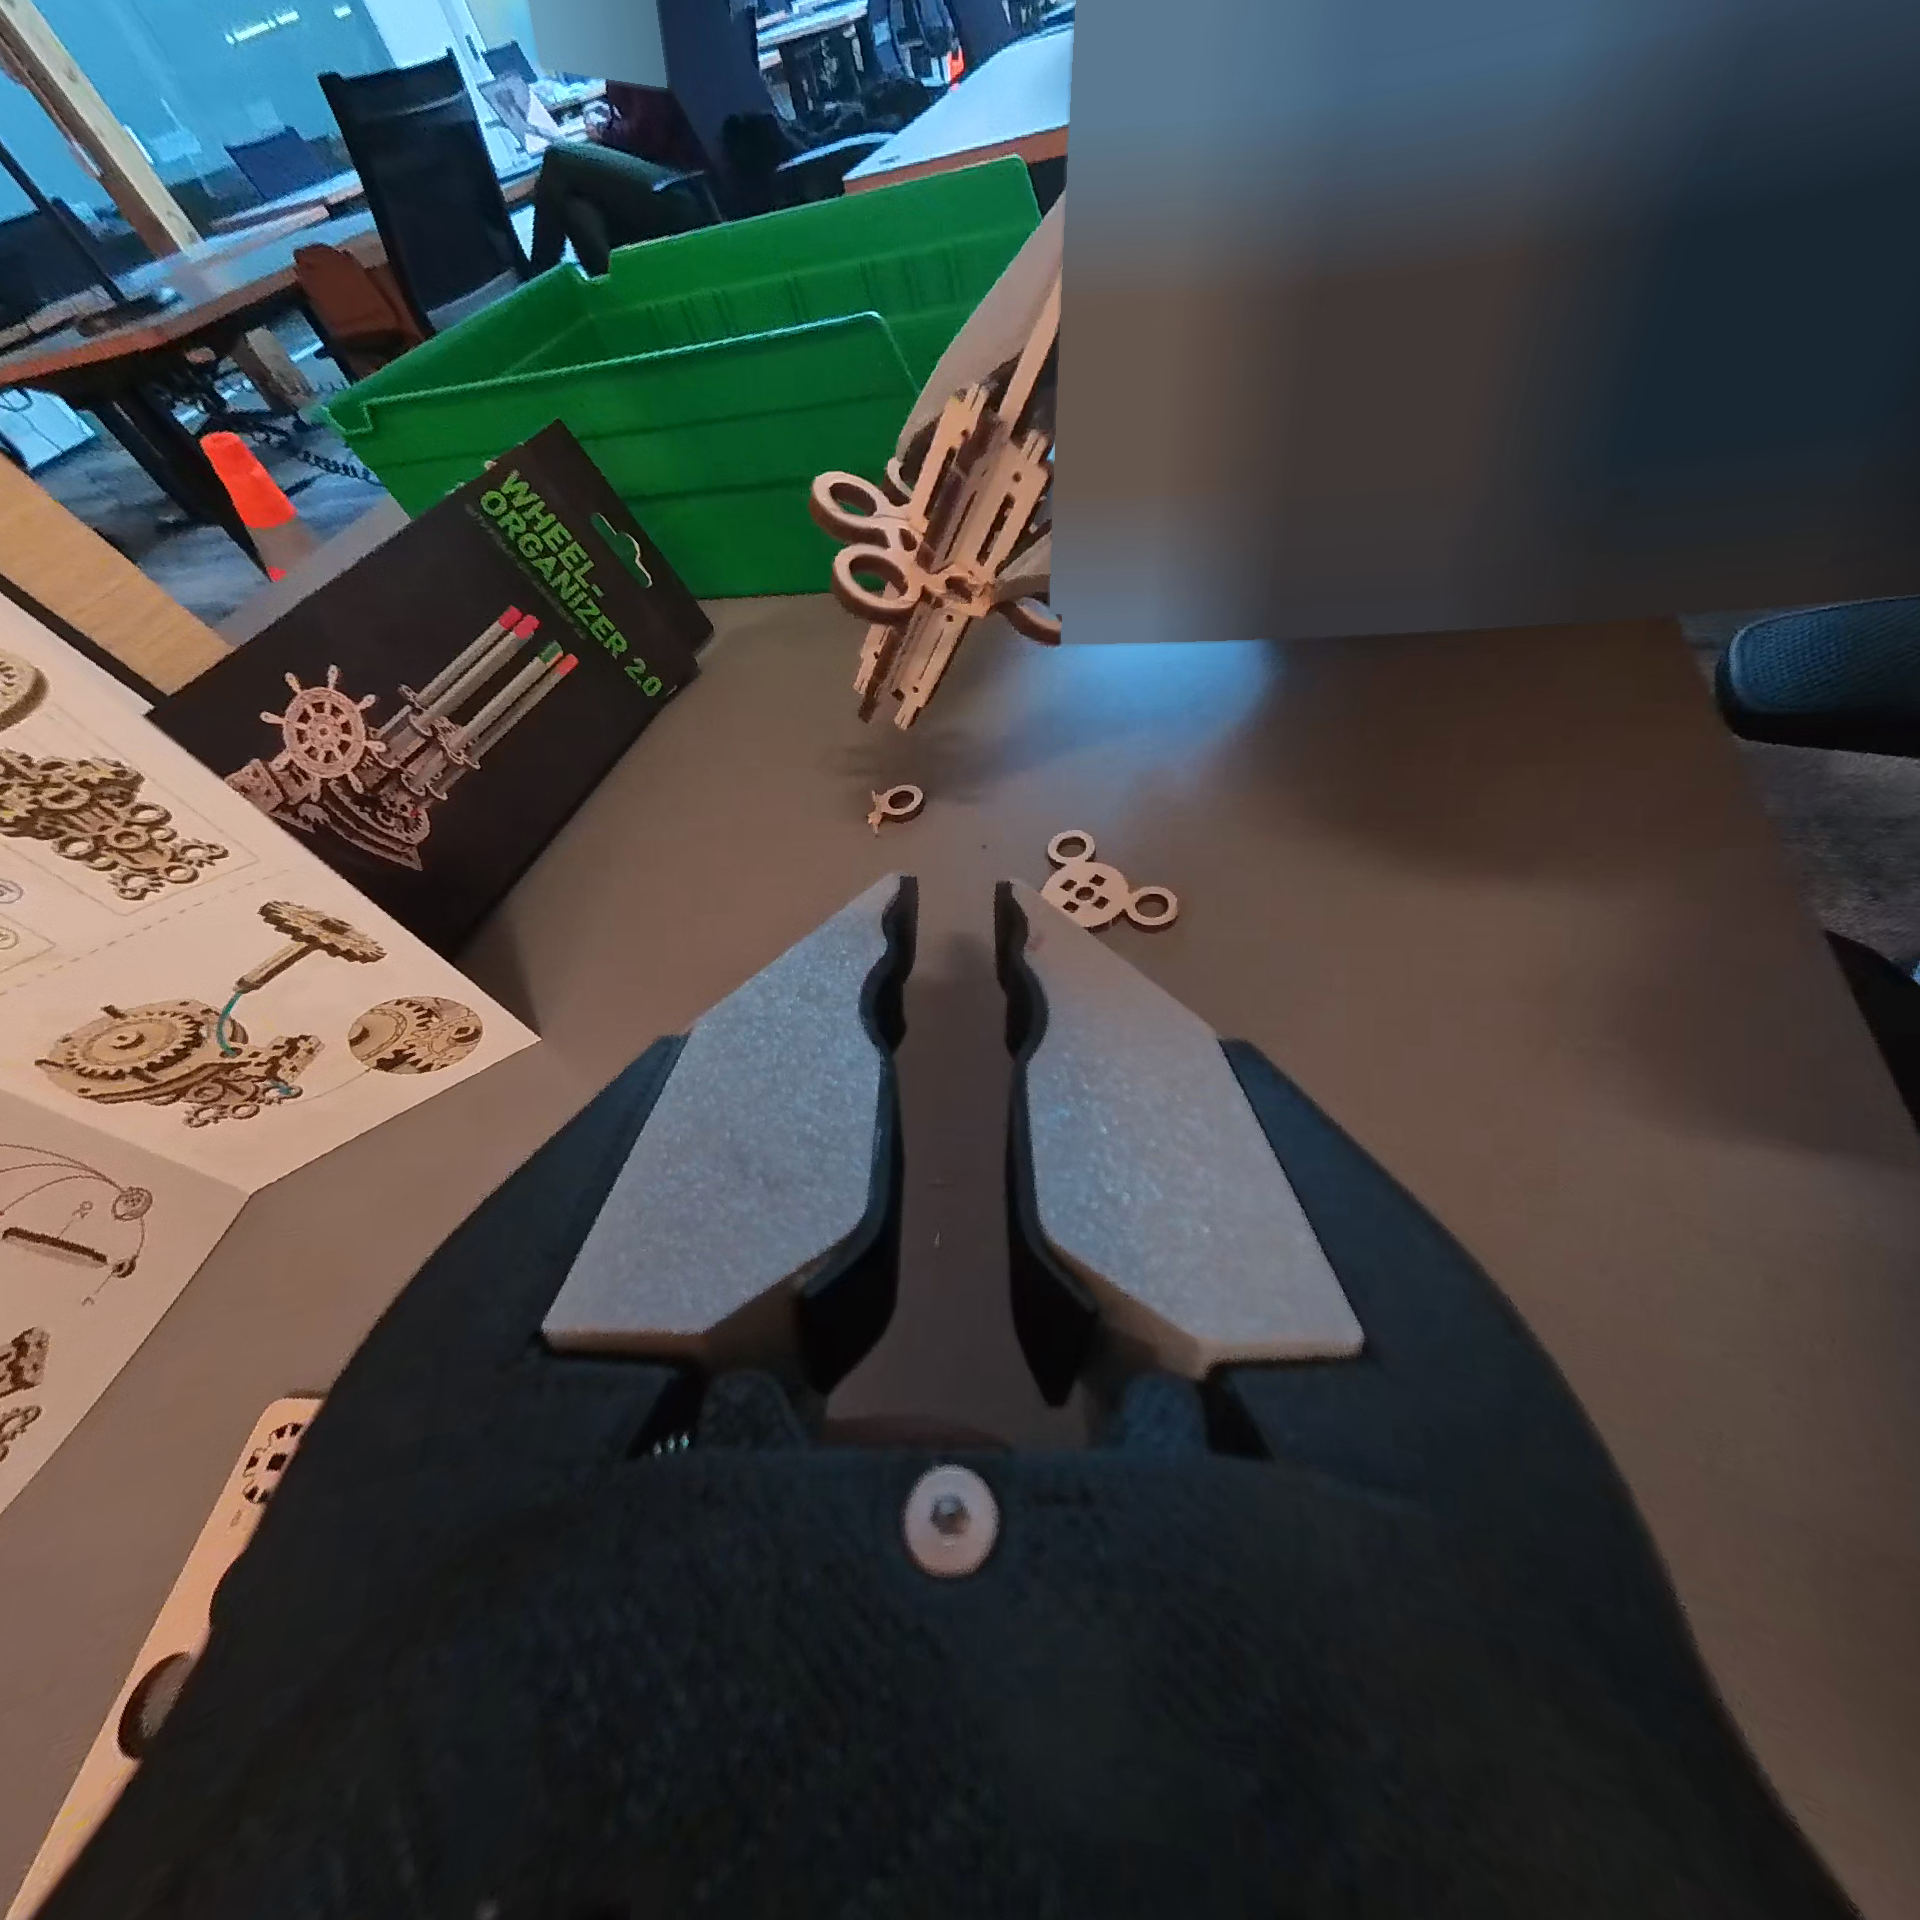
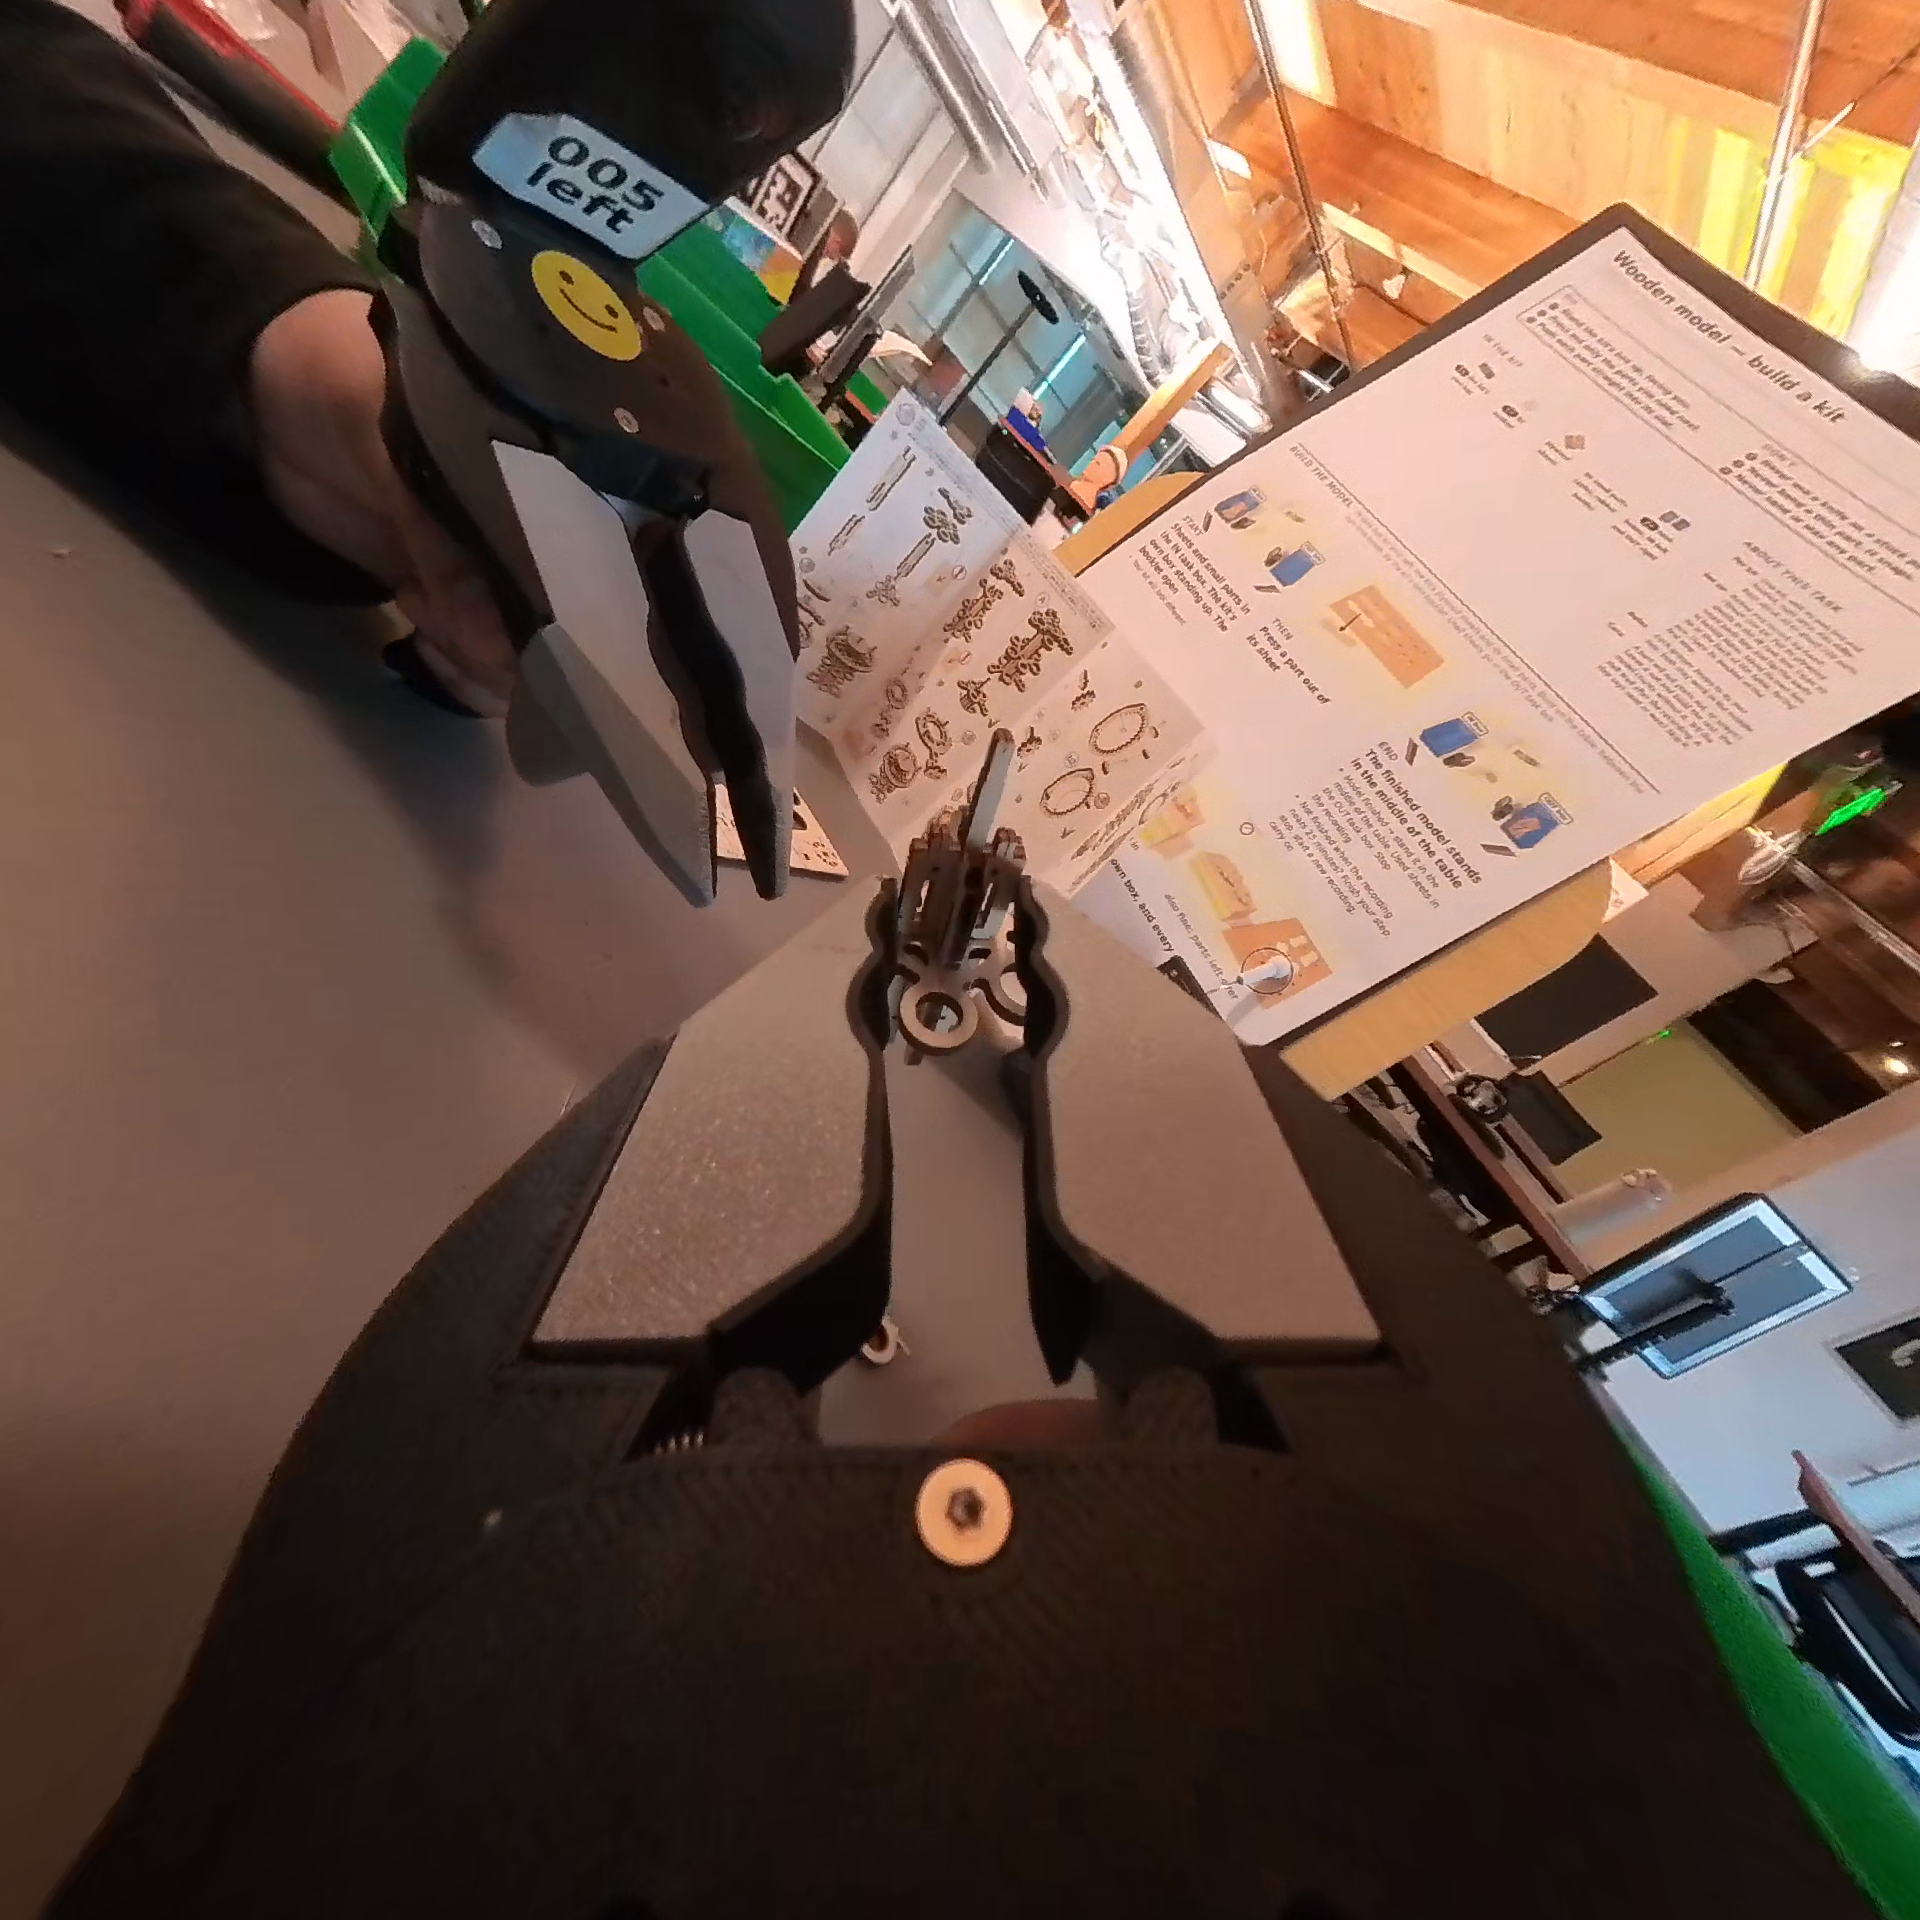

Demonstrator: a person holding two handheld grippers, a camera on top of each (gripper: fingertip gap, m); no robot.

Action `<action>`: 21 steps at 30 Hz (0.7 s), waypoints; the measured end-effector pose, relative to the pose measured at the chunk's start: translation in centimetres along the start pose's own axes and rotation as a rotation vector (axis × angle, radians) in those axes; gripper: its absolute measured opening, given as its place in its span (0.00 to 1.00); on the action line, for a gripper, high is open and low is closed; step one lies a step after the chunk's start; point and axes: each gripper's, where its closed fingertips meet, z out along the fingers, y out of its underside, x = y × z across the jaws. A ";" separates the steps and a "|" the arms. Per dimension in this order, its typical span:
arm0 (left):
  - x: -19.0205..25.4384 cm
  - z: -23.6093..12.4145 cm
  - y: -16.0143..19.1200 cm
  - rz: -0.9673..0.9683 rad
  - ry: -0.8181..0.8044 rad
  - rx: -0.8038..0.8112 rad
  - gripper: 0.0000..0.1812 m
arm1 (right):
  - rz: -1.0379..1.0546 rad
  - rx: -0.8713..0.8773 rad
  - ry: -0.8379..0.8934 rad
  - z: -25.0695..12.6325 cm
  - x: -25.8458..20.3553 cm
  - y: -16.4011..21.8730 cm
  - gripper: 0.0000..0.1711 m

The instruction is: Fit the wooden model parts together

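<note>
Grey tabletop (image 1: 1403, 1039) carries two loose wooden pieces: a small ring piece (image 1: 896, 805) and a three-lobed disc (image 1: 1110, 896), just beyond the left gripper (image 1: 956, 904), whose jaws stand apart with nothing between them. Held above (casting a shadow), the right gripper (image 2: 951, 935) is clamped on the part-built wooden model (image 2: 951, 925), near the green bin (image 1: 675, 416).

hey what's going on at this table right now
A person is building a wooden model kit with two handheld grippers. The right gripper is shut on a partly built wooden assembly, held above the table. The left gripper is empty, slightly open, near two loose wooden pieces.
</note>
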 end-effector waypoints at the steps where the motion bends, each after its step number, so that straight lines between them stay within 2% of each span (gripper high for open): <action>1: 0.0 0.0 0.0 -0.004 0.000 0.001 0.06 | 0.007 0.003 0.001 0.0 0.1 0.0 0.10; 9: 0.1 0.1 0.1 0.000 0.004 -0.009 0.07 | 0.077 0.014 -0.012 -0.2 0.1 -0.2 0.10; 21: 0.4 0.2 0.1 0.002 0.007 -0.012 0.07 | 0.391 0.055 -0.098 -0.1 0.9 0.1 0.11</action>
